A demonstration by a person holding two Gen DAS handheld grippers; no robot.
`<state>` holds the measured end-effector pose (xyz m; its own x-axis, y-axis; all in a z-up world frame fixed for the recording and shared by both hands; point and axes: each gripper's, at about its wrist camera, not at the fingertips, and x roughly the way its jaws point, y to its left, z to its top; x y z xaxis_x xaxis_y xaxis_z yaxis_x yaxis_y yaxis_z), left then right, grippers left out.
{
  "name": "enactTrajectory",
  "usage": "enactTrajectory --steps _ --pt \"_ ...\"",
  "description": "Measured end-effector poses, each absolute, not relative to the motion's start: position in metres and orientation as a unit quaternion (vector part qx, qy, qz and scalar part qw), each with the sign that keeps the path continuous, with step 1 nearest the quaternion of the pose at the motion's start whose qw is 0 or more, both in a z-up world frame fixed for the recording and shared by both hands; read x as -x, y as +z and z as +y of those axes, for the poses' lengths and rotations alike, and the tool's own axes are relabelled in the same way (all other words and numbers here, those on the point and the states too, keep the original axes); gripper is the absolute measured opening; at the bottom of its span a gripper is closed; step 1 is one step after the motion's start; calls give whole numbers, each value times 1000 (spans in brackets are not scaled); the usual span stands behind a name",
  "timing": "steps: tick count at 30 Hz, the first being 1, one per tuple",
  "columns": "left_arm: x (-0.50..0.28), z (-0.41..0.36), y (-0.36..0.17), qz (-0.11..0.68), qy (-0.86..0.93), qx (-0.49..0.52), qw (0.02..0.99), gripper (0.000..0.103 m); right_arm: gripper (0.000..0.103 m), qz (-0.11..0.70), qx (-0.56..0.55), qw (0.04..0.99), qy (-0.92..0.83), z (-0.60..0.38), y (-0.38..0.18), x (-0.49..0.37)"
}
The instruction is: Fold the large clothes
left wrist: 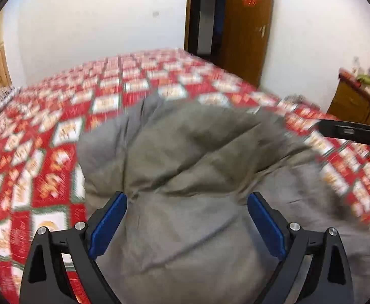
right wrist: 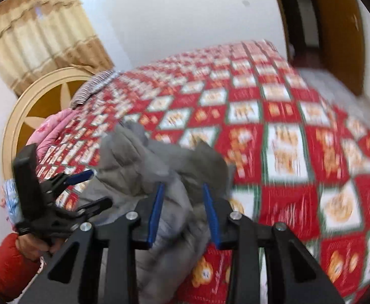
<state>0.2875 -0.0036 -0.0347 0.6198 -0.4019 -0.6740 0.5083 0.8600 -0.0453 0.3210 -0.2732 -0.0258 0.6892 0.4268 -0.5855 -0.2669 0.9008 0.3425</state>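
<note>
A red quilt with white and green squares covers the bed across the middle of the frame. A brown wooden door stands at upper right, beige curtains at upper left. At far left lies what may be a pink pillow, blurred.

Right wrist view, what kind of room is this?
Most likely a home bedroom: a bed under a red patterned cover, a rounded wooden headboard, a curtain, and a wooden door.

Black tongs, blue pads, red sleeve

Bright even indoor light, heavy motion blur, fisheye-curved edges
</note>
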Motion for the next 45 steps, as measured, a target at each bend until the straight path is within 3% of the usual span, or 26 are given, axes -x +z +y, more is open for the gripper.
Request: enactTrajectory --steps 6,11,16,22,24,26,27,29,32,35,38,40,41,42,45 --pt "-235 -25 8 333 -362 -17 870 96 37 334 -73 917 206 -270 -14 -325" --pt "-205 -90 -64 370 -392 -98 837 96 37 352 -46 907 227 -267 -32 -320" --pt "-177 -121 -111 299 -357 -243 851 96 37 376 -25 891 252 -255 -55 -329" --pt "-175 -120 -118 286 -365 -249 850 96 30 460 -22 863 209 -241 -112 -370" --pt "-173 -111 -108 292 -385 -235 844 96 31 453 -51 865 211 -246 -109 -368" --pt "-174 -93 -92 305 -408 -205 835 96 41 426 -108 873 211 -265 -92 -356" --pt "-175 -81 -82 310 -414 -189 834 97 63 420 -126 875 205 -273 -85 -351" --pt "-177 -50 -61 311 -416 -155 840 97 89 405 -162 881 182 -295 -68 -334" --pt "-181 7 -30 292 -419 -91 855 98 102 396 -200 881 166 -317 -55 -312" --pt "-196 63 -14 269 -363 -29 892 98 103 430 -230 861 146 -313 -66 -315" --pt "-245 107 -24 306 -270 47 912 98 103 457 -221 852 128 -292 -82 -331" --pt "-275 126 -46 347 -237 99 902 98 87 456 -198 858 132 -275 -86 -339" --pt "-290 132 -57 367 -222 113 896 98 53 447 -162 869 136 -259 -84 -342" --pt "-297 132 -63 378 -213 117 893 98 35 444 -127 876 138 -246 -83 -343" --pt "-316 138 -79 396 -204 130 886 98 24 428 -81 883 174 -219 -83 -345"
